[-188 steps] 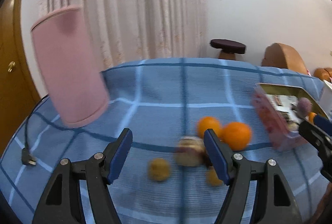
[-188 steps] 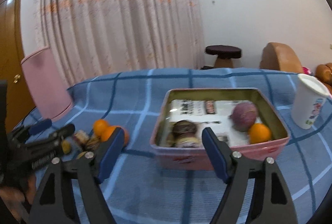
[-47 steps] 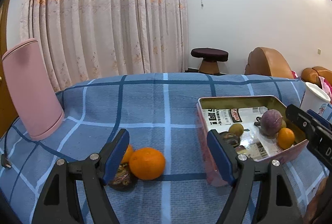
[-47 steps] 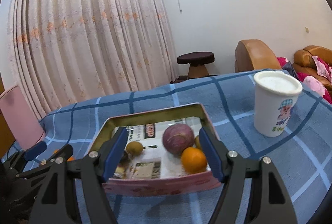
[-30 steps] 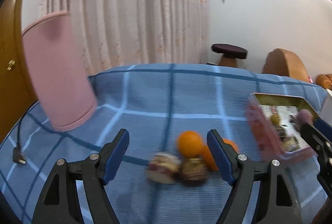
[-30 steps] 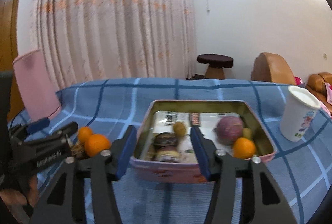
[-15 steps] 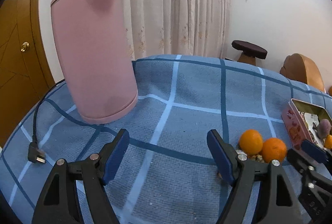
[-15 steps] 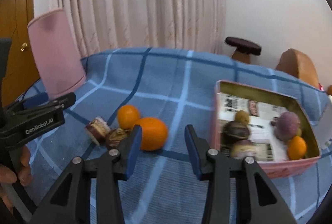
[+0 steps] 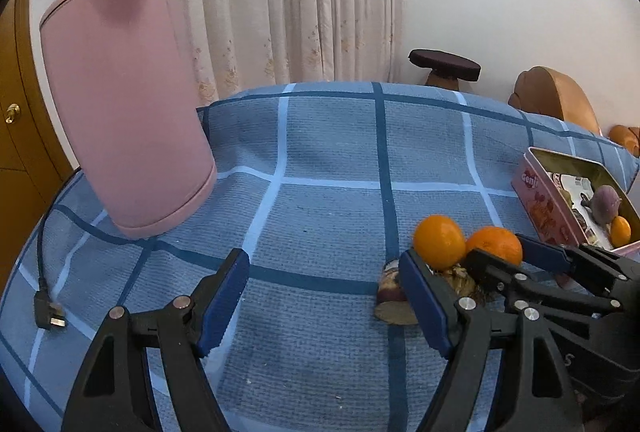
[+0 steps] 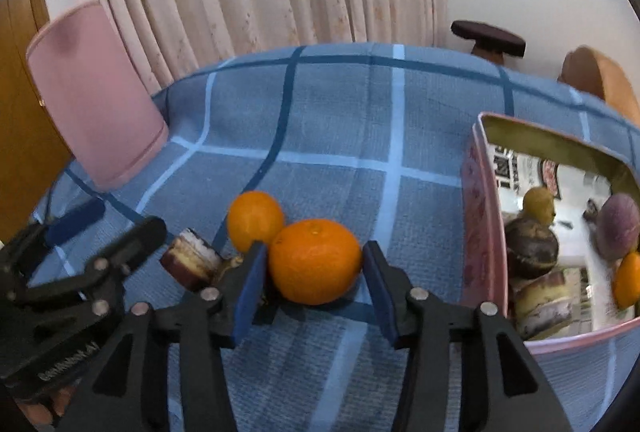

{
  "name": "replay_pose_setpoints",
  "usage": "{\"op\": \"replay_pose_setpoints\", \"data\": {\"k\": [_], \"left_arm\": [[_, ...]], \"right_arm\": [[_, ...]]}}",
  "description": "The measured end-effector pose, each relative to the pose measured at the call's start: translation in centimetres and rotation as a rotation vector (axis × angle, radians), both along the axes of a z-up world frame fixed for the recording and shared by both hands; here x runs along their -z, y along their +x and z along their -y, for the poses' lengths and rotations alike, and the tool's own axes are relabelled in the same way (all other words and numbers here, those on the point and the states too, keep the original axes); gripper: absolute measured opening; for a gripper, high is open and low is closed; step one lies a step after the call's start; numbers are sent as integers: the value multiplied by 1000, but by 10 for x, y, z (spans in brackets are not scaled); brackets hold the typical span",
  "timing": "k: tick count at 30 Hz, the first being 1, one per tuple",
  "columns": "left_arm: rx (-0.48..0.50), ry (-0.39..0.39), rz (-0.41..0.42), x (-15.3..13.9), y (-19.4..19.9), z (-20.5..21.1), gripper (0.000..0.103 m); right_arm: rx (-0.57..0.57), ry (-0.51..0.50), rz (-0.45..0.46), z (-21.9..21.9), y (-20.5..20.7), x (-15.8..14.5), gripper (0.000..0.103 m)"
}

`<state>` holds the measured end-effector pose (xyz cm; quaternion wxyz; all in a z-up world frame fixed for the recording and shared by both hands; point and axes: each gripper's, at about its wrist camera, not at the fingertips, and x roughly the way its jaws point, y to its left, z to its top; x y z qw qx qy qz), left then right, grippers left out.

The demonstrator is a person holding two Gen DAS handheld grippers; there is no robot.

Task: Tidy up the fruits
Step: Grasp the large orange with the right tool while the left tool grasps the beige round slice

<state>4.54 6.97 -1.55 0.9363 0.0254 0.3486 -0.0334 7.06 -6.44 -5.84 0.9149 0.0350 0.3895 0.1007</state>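
While only bare woven blue check cloth is spanned by the wide-open left gripper, a round, dimpled large orange is flanked by the opening right gripper, its flat blue pads apparently just clear; the pink tin sits rightward.

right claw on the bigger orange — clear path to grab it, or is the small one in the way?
Probably yes. The right claw already straddles the bigger orange, jaws opening, with a blue pad on each flank. The smaller orange sits behind its left pad, touching the big one, but not between the pads.
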Motion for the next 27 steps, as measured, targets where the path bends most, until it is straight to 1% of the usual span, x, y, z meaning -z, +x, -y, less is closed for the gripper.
{"op": "replay_pose_setpoints", "data": {"k": [2,4,5,7,10,12,14,16,18,19,20,21,23,25,27], "left_arm": [[7,-20,-14,1,1,-2,78],[28,-59,-15,-2,-2,-4,78],[35,-68,-8,-4,-3,-4,78],[54,-90,14,-9,-7,-3,78],[74,-84,-7,-5,-4,3,78],[78,-49,-25,1,-1,10,78],[84,-43,-47,7,4,13,78],[96,-46,-95,15,10,18,78],[78,-91,-97,15,14,14,77],[74,-104,-110,17,16,13,75],[77,-135,-122,18,18,11,64],[89,-178,-135,20,19,8,48],[97,-189,-160,23,19,9,37],[81,-171,-153,23,16,9,37],[69,-185,-152,24,16,8,37]], "right_arm": [[-1,13,2,3,-3,-1,50],[1,40,20,6,-9,-3,50],[4,47,51,8,-15,-7,50],[14,23,107,9,-25,-14,50],[31,24,181,14,-40,-25,50],[47,36,209,20,-47,-30,50],[58,41,220,24,-51,-33,50],[62,43,220,26,-51,-33,50],[63,45,217,27,-51,-33,50],[63,47,214,28,-51,-33,50],[63,47,212,28,-51,-32,50],[66,48,210,29,-52,-32,50],[69,53,207,31,-52,-32,50],[71,56,209,33,-56,-32,50],[71,51,212,32,-56,-32,50]]}}
